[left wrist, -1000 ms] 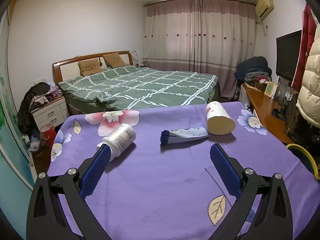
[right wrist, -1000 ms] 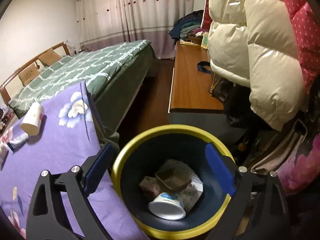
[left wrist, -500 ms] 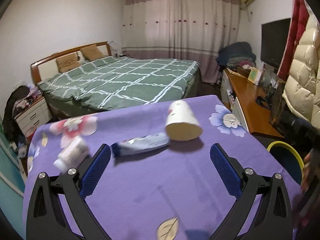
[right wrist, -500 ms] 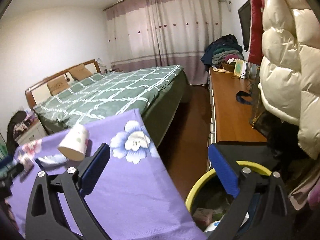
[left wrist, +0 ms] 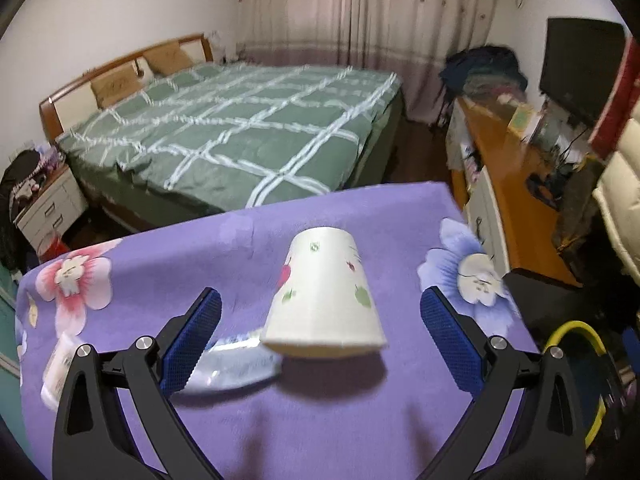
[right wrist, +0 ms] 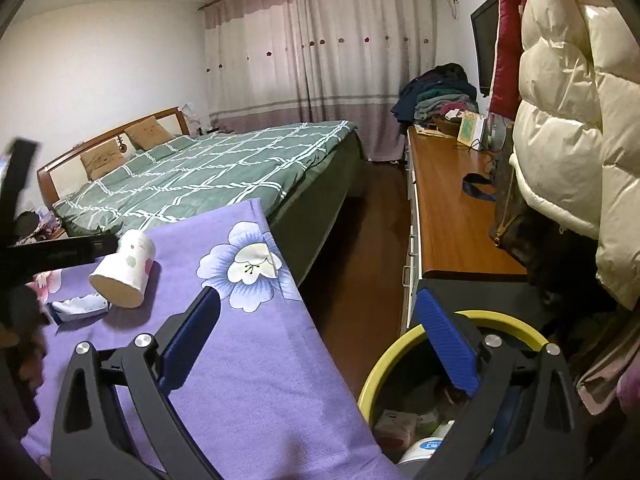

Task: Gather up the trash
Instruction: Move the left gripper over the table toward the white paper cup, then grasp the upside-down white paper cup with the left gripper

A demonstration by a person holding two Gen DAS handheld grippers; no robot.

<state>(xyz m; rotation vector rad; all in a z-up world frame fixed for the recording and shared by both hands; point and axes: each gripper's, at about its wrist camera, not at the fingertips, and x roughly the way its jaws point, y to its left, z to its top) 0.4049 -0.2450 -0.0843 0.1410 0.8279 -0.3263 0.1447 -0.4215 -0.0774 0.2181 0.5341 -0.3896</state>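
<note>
A white paper cup with small fruit prints lies on its side on the purple flowered cloth. My left gripper is open, its blue pads on either side of the cup, apart from it. A blue-white tube lies left of the cup, and a white bottle lies at the far left. My right gripper is open and empty, between the table edge and the yellow-rimmed bin, which holds trash. The cup and the tube also show in the right wrist view.
A green checked bed stands beyond the table. A wooden sideboard runs along the right wall, with a white puffer coat hanging over it. The bin sits on the floor right of the table.
My left gripper has moved forward and to the right, so the cup now lies between its pads. My right gripper has turned up and left, away from the bin's inside.
</note>
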